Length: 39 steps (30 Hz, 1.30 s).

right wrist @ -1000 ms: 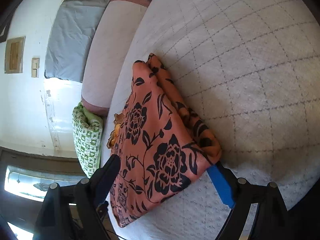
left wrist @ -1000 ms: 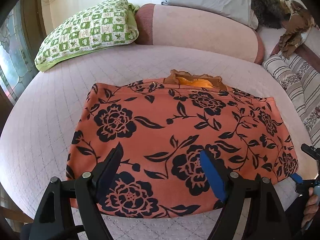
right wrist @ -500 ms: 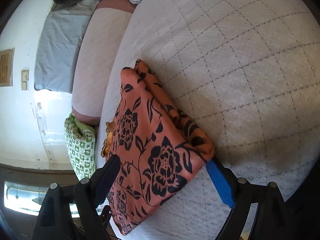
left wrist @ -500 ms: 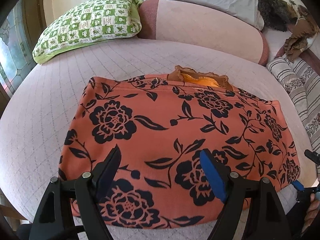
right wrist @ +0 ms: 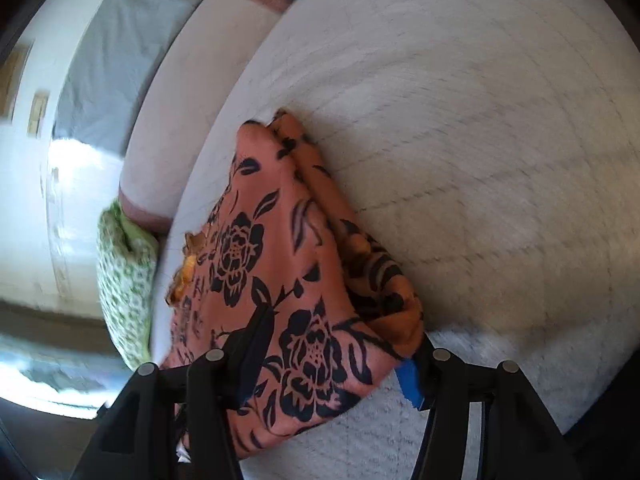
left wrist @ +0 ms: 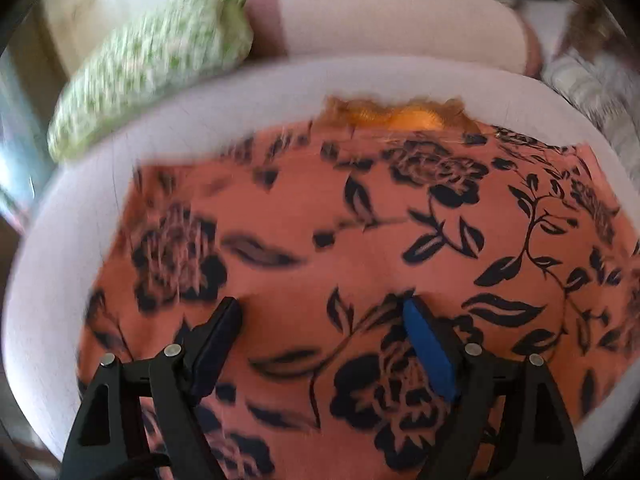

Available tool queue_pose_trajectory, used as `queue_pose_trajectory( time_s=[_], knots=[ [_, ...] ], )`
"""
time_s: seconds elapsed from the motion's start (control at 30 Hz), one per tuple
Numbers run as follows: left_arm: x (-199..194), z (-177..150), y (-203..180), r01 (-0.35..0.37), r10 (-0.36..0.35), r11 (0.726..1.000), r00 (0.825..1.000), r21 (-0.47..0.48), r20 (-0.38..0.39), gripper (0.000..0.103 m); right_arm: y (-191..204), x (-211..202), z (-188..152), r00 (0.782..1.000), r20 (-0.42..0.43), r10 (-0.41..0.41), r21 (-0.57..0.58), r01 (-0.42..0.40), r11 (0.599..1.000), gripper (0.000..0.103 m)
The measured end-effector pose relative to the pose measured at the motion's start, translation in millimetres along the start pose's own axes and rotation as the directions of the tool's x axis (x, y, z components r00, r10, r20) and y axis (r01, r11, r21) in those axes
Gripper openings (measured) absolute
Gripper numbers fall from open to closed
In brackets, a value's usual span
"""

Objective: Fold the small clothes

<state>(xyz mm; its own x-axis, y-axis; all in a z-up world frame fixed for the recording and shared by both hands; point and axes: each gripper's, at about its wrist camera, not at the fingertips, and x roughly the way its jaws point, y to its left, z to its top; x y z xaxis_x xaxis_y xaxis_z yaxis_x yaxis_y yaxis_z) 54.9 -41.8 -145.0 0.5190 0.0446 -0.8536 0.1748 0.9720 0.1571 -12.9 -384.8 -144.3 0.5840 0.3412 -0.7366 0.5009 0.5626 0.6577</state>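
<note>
An orange garment with a black flower print (left wrist: pixel 360 240) lies folded flat on the white quilted bed (left wrist: pixel 60 280). An orange-brown inner layer (left wrist: pixel 400 114) sticks out at its far edge. My left gripper (left wrist: pixel 322 312) is open, low over the garment's near half, with a finger on each side of a patch of cloth. In the right wrist view the garment (right wrist: pixel 288 248) shows its stacked folded edge. My right gripper (right wrist: pixel 340 332) is open, its jaws straddling the garment's near corner, the blue pad (right wrist: pixel 410 380) against the folded edge.
A green-and-white checked pillow (left wrist: pixel 152 64) and a pink bolster (left wrist: pixel 392 20) lie at the head of the bed. Striped bedding (left wrist: pixel 592 84) is at the far right. White quilt (right wrist: pixel 480 140) stretches to the right of the garment.
Both grippers have moved forward and lower onto the garment. The right gripper's jaws now reach further over the near corner. The views are blurred by motion.
</note>
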Motion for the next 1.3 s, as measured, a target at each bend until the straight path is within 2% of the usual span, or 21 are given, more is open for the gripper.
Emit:
queue_pose_trajectory(
  time_s=[0.03,0.13,0.23,0.27,0.3,0.37,0.4,0.5,0.57,0.63,0.67,0.7,0.77,0.83,0.87,0.9,0.97,1.07,1.17,1.27,1.3],
  knots=[
    [0.0,1.5,2.1,0.011,-0.011,1.0,1.0,-0.015,-0.011,0.084,3.0,1.1,0.6,1.0,-0.012,0.001,-0.01,-0.001,1.0,0.011],
    [-4.6,5.6,22.9,0.104,-0.107,0.99,0.994,-0.093,-0.03,0.08,40.2,-15.1,-0.7,0.999,0.044,-0.022,-0.153,0.028,0.988,0.01],
    [-33.5,-3.7,66.9,0.192,-0.183,0.95,0.981,-0.248,0.057,0.079,116.5,-39.2,-15.1,0.993,0.117,0.01,-0.347,0.031,0.937,0.01],
    [-45.5,-9.3,85.8,0.202,-0.18,0.932,0.979,-0.301,0.099,0.079,146.0,-44.6,-24.2,0.99,0.135,0.029,-0.415,0.03,0.909,0.01],
    [-65.2,-20.4,117.4,0.212,-0.16,0.9,0.973,-0.38,0.166,0.079,179.3,-47.7,-37.7,0.988,0.143,0.057,-0.485,0.02,0.874,0.01],
    [-91.2,-40.7,166.3,0.193,-0.091,0.855,0.97,-0.482,0.227,0.079,233.8,-48.3,-70.5,0.986,0.129,0.1,-0.601,-0.002,0.799,0.01],
    [-101.9,-52.2,191.7,0.177,-0.054,0.833,0.969,-0.524,0.241,0.079,267.2,-44.8,-100.0,0.986,0.113,0.124,-0.679,-0.014,0.734,0.01],
    [-119.5,-83.2,246.4,0.137,0.013,0.785,0.972,-0.604,0.236,0.079,317.7,-16.9,-171.0,0.991,0.0,0.136,-0.785,-0.085,0.614,0.01],
    [-120.5,-104.2,275.6,0.094,0.045,0.76,0.979,-0.643,0.197,0.079,328.5,15.0,-209.7,0.993,-0.078,0.086,-0.818,-0.113,0.564,0.01],
    [-116.2,-124.1,288.8,0.075,0.051,0.74,0.984,-0.668,0.168,0.079,325.1,74.4,-250.3,0.987,-0.149,-0.059,-0.847,-0.096,0.523,0.011],
    [-112.8,-132.3,292.9,0.069,0.048,0.731,0.987,-0.679,0.153,0.079,314.2,114.1,-270.3,0.966,-0.202,-0.162,-0.857,-0.095,0.506,0.013],
    [-108.3,-136.9,294.7,0.07,0.031,0.726,0.99,-0.684,0.135,0.079,304.8,132.3,-280.4,0.954,-0.227,-0.196,-0.858,-0.1,0.505,0.015],
    [-101.8,-142.4,292.5,0.091,-0.001,0.722,0.991,-0.686,0.13,0.079,301.6,123.2,-280.2,0.967,-0.219,-0.134,-0.846,-0.119,0.519,0.018],
    [-99.9,-142.7,286.7,0.112,-0.022,0.73,0.99,-0.674,0.141,0.079,300.8,108.9,-270.3,0.954,-0.287,-0.082,-0.807,-0.196,0.557,0.046],
    [-99.2,-140.7,284.8,0.131,-0.041,0.734,0.988,-0.666,0.149,0.079,301.4,101.9,-266.1,0.944,-0.324,-0.055,-0.791,-0.238,0.564,0.078],
    [-98.7,-137.6,279.6,0.165,-0.076,0.74,0.984,-0.653,0.163,0.079,298.5,87.1,-258.8,0.942,-0.336,0.002,-0.771,-0.277,0.573,0.084],
    [-97.8,-127.9,267.6,0.238,-0.156,0.746,0.97,-0.623,0.184,0.079,291.7,68.3,-244.7,0.94,-0.335,0.063,-0.74,-0.303,0.6,0.084],
    [-96.6,-114.2,236.9,0.318,-0.252,0.756,0.948,-0.571,0.195,0.079,257.9,36.4,-210.3,0.943,-0.298,0.149,-0.642,-0.314,0.7,0.084],
    [-90.3,-100.3,193.5,0.313,-0.273,0.803,0.95,-0.506,0.153,0.079,234.5,18.8,-182.4,0.958,-0.234,0.168,-0.596,-0.278,0.754,0.084],
    [-74.0,-85.5,174.3,0.3,-0.284,0.816,0.953,-0.495,0.111,0.077,221.2,16.0,-165.5,0.959,-0.224,0.172,-0.557,-0.27,0.785,0.084],
    [-66.6,-79.7,168.7,0.288,-0.276,0.82,0.956,-0.494,0.098,0.071,214.3,12.6,-162.0,0.957,-0.225,0.182,-0.547,-0.279,0.789,0.084]
  ],
)
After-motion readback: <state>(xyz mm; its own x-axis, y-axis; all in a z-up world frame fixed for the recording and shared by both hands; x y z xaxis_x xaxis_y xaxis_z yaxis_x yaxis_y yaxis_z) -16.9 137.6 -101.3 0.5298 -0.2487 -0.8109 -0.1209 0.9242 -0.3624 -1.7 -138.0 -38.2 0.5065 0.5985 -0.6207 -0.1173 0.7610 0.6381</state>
